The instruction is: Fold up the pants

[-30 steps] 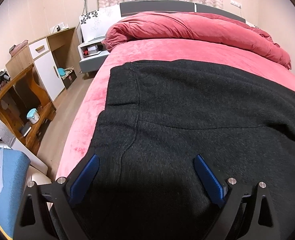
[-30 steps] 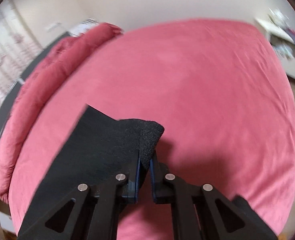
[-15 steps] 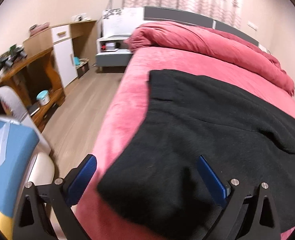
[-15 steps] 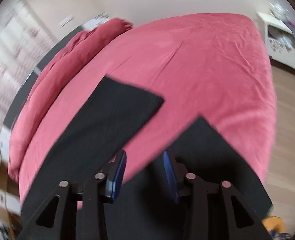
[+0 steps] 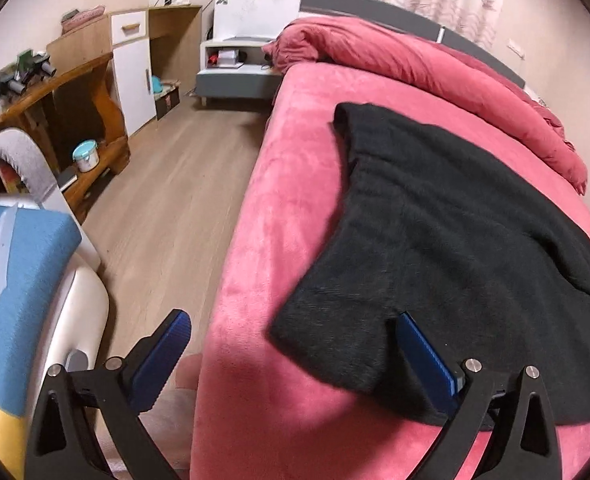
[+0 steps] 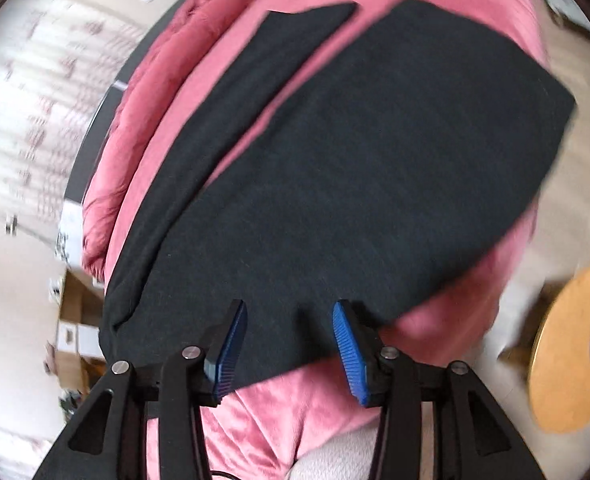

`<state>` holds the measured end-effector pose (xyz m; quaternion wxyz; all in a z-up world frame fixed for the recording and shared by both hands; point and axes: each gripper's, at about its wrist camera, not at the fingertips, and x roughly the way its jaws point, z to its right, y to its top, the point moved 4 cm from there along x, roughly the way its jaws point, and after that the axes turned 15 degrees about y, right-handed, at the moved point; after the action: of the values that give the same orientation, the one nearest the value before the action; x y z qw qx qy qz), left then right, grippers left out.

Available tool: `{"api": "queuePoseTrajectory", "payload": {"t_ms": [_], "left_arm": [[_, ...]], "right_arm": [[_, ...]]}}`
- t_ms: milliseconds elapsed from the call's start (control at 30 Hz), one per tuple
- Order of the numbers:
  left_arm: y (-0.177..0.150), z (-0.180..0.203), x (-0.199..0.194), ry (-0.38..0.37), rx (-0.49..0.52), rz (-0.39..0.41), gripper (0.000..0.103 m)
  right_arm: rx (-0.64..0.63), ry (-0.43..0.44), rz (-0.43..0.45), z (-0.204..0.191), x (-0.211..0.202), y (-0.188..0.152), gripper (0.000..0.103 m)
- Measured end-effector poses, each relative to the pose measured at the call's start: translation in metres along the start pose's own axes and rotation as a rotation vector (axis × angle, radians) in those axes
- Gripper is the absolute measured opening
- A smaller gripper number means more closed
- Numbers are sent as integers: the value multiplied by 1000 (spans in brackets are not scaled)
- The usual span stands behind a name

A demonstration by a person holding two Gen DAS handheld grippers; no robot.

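Observation:
Black pants [image 5: 435, 232] lie flat on the pink bed [image 5: 279, 184], waist end toward the left bed edge. My left gripper [image 5: 291, 344] is open and empty, above the near corner of the pants and the bed edge. In the right wrist view the pants [image 6: 355, 152] spread with two legs running away; a strip of pink shows between them. My right gripper [image 6: 287, 332] is open and empty, just over the near edge of the fabric.
A rolled red duvet [image 5: 435, 68] lies along the head of the bed. Wooden shelves [image 5: 75, 100], a nightstand [image 5: 231, 64] and wood floor [image 5: 167, 200] are left of the bed. A round yellow stool [image 6: 571, 344] stands at the right.
My right gripper opened and let go of the pant leg, then pulled back over the pants. My left gripper drew back toward the bed's left edge and stayed open.

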<state>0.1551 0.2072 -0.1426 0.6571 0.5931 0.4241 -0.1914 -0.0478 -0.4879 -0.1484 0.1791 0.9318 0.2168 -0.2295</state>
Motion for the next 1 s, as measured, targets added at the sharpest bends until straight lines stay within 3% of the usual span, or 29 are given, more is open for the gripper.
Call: {"api": "queuePoseTrajectory", "payload": {"t_ms": [133, 200, 300, 367, 433, 500, 567, 667, 700, 733, 767, 833, 1000], "left_arm": [[3, 3, 24, -109, -88, -109, 103], [5, 6, 25, -185, -149, -131, 100], [6, 19, 21, -207, -173, -124, 95], [6, 26, 24, -159, -155, -138, 86], [8, 27, 24, -117, -142, -141, 63], [10, 25, 22, -176, -166, -158, 45], [12, 24, 16, -194, -171, -169, 38], [19, 19, -1, -215, -206, -148, 31], [21, 17, -8, -222, -217, -135, 30], [24, 15, -16, -229, -224, -127, 29], [25, 11, -24, -241, -235, -124, 29], [28, 4, -42, -281, -257, -121, 27], [15, -21, -74, -337, -278, -154, 27]], "right_arm": [[20, -6, 1, 8, 0, -10, 48], [44, -8, 21, 8, -1, -15, 48], [50, 7, 18, 7, 1, -17, 48], [67, 22, 7, 13, 2, -20, 49], [110, 27, -8, 21, 3, -26, 49], [154, 66, 2, 29, 4, -27, 49], [155, 93, 33, 32, 0, -23, 49], [184, 123, 150, 43, -7, -8, 49], [189, 136, 181, 46, -11, -2, 47], [199, 119, 202, 50, -11, 2, 39], [217, 75, 194, 55, -8, 5, 9], [239, 72, 180, 55, -9, 8, 7], [77, 86, 214, 13, -54, 15, 6]]}}
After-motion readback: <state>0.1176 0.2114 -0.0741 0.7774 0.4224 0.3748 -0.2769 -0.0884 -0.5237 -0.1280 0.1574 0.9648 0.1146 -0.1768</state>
